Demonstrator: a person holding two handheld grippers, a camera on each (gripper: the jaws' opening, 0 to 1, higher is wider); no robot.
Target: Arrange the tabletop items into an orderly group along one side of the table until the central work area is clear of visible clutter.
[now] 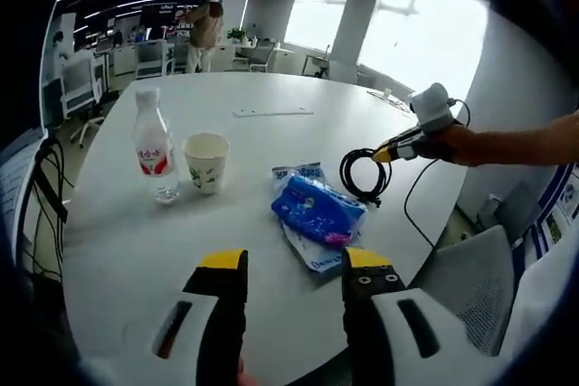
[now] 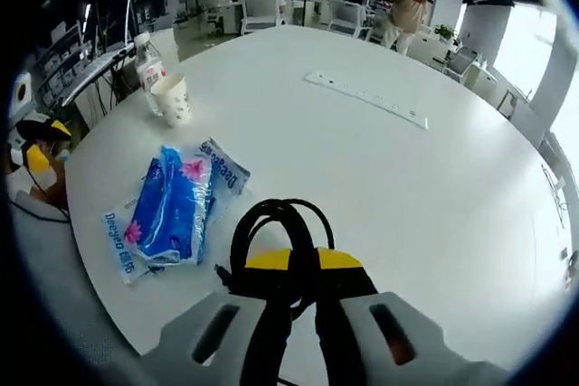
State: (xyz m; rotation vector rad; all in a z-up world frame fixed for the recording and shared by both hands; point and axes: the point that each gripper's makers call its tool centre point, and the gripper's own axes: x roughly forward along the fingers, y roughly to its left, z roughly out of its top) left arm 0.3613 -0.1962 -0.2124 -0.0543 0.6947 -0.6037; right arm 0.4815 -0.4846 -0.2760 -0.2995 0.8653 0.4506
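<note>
On the white round table (image 1: 136, 232) stand a clear water bottle (image 1: 154, 146) with a red label and a paper cup (image 1: 206, 162), side by side. A blue tissue pack (image 1: 317, 210) lies on a flat white-blue packet near the front edge. My left gripper (image 1: 294, 268) is open and empty, low over the table short of the pack. My right gripper (image 1: 398, 146) is shut on a coiled black cable (image 1: 364, 174), which hangs just off the tabletop. In the right gripper view the cable (image 2: 280, 228) loops out of the right gripper (image 2: 303, 268), with the tissue pack (image 2: 172, 210), cup (image 2: 174, 98) and bottle (image 2: 145, 61) to its left.
A long white strip (image 2: 366, 97) lies flat toward the table's far side (image 1: 273, 112). A grey chair (image 1: 470, 268) stands at the table's edge on the right. Office chairs and a standing person (image 1: 204, 33) are in the background.
</note>
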